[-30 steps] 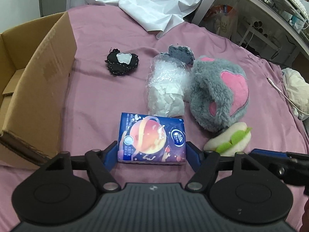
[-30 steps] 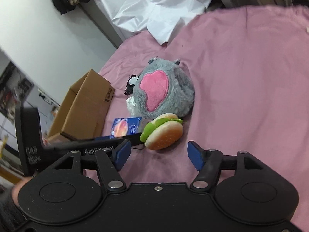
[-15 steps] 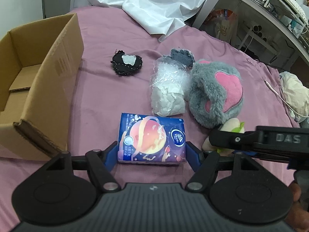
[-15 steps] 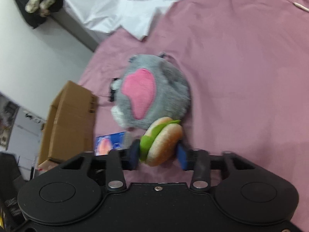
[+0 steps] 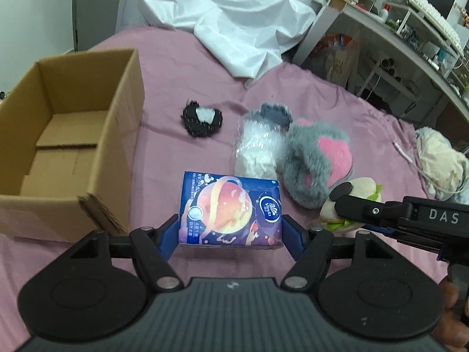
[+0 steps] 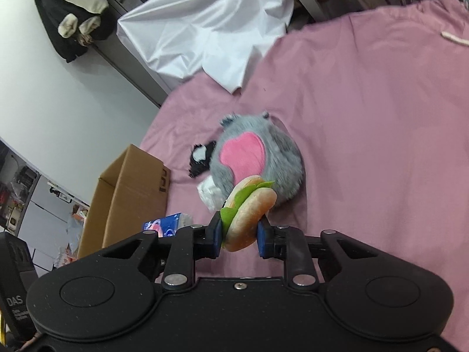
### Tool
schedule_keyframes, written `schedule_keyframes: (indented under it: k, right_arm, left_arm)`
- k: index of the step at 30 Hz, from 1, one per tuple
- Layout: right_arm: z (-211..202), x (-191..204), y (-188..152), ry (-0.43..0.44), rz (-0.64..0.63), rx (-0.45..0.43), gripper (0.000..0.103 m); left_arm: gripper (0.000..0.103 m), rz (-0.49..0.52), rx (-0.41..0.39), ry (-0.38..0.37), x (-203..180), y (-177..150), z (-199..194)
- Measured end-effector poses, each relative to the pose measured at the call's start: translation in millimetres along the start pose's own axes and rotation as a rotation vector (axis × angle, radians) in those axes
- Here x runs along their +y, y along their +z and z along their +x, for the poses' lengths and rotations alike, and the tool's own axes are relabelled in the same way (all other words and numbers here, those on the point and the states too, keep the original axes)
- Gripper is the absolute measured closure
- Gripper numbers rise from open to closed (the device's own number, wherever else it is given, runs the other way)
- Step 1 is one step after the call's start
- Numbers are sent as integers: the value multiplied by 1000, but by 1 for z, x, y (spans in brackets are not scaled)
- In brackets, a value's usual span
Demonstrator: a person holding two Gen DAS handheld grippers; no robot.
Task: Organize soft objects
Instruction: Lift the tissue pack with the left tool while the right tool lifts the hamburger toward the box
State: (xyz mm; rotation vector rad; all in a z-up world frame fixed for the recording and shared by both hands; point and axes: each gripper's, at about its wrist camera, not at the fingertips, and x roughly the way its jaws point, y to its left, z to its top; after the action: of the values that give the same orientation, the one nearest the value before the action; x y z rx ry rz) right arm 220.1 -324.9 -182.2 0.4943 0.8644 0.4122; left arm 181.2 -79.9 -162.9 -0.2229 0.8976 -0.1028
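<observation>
My left gripper is shut on a blue tissue pack and holds it above the pink bedspread. An open cardboard box stands just to its left. My right gripper has its jaws closing, with the pads pressing into a burger plush held between them. In the left wrist view the burger plush shows behind the right gripper's black finger. A grey plush with a pink patch lies right behind the burger.
A clear bag of white stuffing and a small black plush lie beyond the tissue pack. A white sheet is heaped at the far end. A cream cloth and a cable lie right; shelving stands beside the bed.
My right gripper moved onto the burger plush and closed on it. My left gripper rose with the tissue pack, so more of the box's inside shows.
</observation>
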Motion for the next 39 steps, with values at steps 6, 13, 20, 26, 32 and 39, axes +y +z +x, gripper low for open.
schedule_keyframes:
  k: [6,13,20,26,32,39]
  right_arm:
    - [-10,16,5,25,-52,-49,80]
    - [-11,39,11,34,-117,-88,80]
    - [-10,67,14,70,-196,-117,80]
    - [-5,86,19,92,-240,-138,80]
    - [4,109,23,103,-305,-140,80]
    - [12,129,32,116,-353,-139,80]
  left_arm:
    - [32,-12,-53,-5,1,12,-24]
    - [32,-13,-107,2,5,27,-44]
    - [32,-29,-156,30,21,42,-63]
    - [32,-44,-182,73,44,51,-74]
    - [32,-61,-205,121,68,62,-84]
    - [32,-64,-210,160,93,72,-89]
